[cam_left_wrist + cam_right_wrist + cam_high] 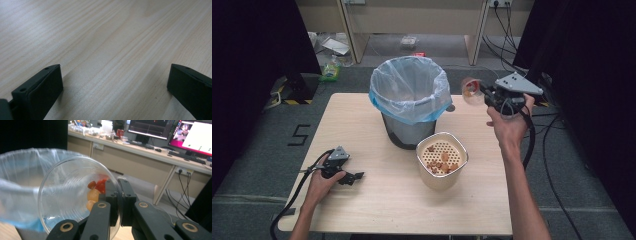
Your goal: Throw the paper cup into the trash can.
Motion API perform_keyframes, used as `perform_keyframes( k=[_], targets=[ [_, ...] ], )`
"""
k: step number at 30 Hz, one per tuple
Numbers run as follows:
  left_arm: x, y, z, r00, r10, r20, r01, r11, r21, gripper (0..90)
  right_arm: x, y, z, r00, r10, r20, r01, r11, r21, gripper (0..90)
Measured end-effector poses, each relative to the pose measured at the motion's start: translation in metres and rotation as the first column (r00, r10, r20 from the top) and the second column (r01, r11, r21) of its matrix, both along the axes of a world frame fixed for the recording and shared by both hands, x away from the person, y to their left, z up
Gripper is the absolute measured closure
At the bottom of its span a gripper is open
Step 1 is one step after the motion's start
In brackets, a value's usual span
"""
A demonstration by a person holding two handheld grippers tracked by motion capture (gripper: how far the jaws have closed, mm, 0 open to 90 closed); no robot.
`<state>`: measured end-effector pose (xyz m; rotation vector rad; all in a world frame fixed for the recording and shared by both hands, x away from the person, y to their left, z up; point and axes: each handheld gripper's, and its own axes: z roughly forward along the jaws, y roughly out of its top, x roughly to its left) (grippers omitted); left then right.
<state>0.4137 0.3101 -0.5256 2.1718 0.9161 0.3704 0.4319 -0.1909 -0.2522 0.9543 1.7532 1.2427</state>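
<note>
Right gripper (483,93) is pinching the rim of a clear plastic cup (75,195), jaws pressed together on the thin wall, one inside and one outside. The cup is tipped on its side in the air, just right of the bin with the blue-edged liner bag (411,90), mouth facing the bin. A few food scraps (96,190) (orange and red bits) sit near the jaws. Risks: the cup is beside the bin, not over it, so if the scraps slide now they land on the wooden table (362,200) or bounce off the bag rim. The thin wall could buckle or slip out of that edge-only pinch, especially with a fast swing. The bag is loosely draped, so a knock from the cup could collapse it inward. The beige strainer pot (442,160) with leftover bits stands close in front of the bin; a low pass could clip it. Left gripper (354,176) rests on the table, jaws spread, nothing between them.
</note>
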Motion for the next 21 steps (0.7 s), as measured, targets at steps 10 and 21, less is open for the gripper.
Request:
perform_keyframes(
  k=[10, 21],
  targets=[
    [0.0, 0.0, 0.0, 1.0, 0.0, 0.0, 0.0, 1.0, 0.0, 0.0, 0.02, 0.034, 0.032, 0.9979, 0.065, -0.003, -0.065, 0.9978, 0.017, 87.5],
    [0.0, 0.0, 0.0, 1.0, 0.0, 0.0, 0.0, 1.0, 0.0, 0.0, 0.068, 0.116, 0.017, 0.9719, 0.178, -0.154, -0.184, 0.9828, -0.021, 86.6]
  ],
)
